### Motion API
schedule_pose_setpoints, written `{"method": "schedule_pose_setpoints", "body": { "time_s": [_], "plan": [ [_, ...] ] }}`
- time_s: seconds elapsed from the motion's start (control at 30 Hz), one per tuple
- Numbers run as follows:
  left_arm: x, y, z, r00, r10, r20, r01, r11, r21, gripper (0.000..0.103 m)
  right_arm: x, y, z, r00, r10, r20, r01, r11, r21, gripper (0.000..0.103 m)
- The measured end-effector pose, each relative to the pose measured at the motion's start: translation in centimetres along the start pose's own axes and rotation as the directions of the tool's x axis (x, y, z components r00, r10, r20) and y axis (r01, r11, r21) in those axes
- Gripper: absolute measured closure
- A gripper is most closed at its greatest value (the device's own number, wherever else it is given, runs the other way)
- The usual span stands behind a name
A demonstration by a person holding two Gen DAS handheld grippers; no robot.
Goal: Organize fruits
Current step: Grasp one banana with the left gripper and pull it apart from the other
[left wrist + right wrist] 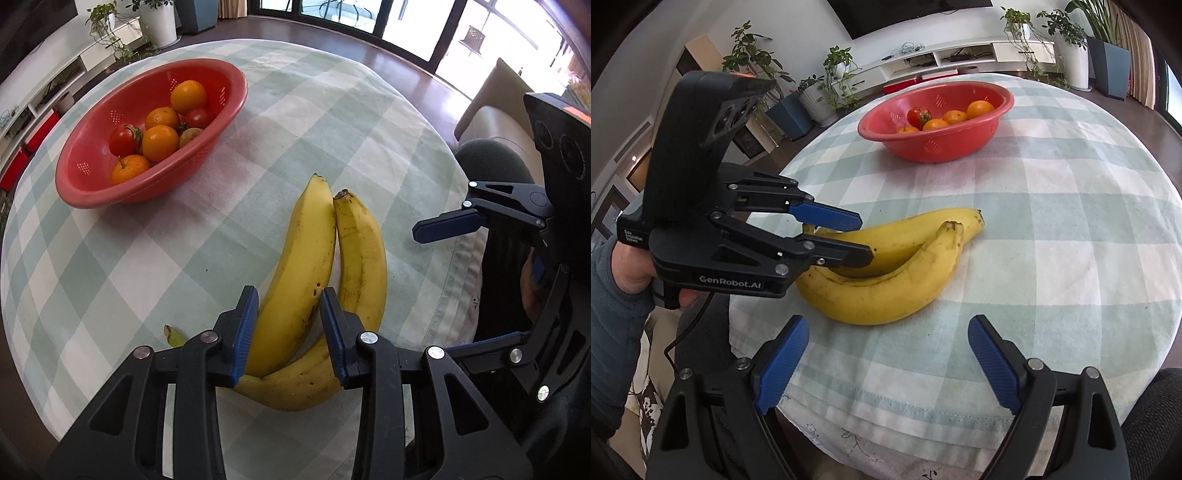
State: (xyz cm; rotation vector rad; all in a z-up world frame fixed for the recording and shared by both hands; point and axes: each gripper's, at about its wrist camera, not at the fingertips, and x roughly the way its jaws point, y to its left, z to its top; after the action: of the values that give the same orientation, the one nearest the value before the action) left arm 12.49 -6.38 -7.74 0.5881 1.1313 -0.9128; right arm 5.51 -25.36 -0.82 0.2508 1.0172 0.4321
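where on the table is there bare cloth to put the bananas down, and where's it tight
Bare checked tablecloth lies between the red bowl and the bananas, and widely on the bananas' side away from the left tongs. It is tight at the bananas' stem end, where those tongs grip, and inside the bowl, crowded with oranges and tomatoes.

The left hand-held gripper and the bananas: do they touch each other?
Touching. In the left wrist view, both blue pads of the left hand-held gripper press against opposite sides of one banana of the bananas, with no gap visible.
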Motion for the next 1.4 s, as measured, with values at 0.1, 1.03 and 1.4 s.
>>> {"method": "schedule_pose_setpoints", "body": {
  "time_s": [0.1, 1.03, 1.4],
  "plan": [
    [0.4, -0.4, 0.0, 0.998, 0.055, -0.037, -0.054, 0.998, 0.026, 0.054, 0.0, 0.2, -0.1, 1.0, -0.011, 0.0, 0.011, 1.0, -0.01, 0.013],
    [-1.2, 3.4, 1.7, 0.999, -0.021, 0.032, 0.023, 0.998, -0.057, 0.071, -0.7, 0.3, 0.3, 1.0, -0.005, 0.017, 0.006, 0.999, -0.04, 0.015],
    [-3.7, 4.6, -0.7, 0.989, -0.065, 0.13, 0.083, 0.987, -0.141, 0.081, -1.0, 3.5, 2.2, 1.0, -0.005, 0.006, 0.007, 0.915, -0.402, 0.015]
  ]
}}
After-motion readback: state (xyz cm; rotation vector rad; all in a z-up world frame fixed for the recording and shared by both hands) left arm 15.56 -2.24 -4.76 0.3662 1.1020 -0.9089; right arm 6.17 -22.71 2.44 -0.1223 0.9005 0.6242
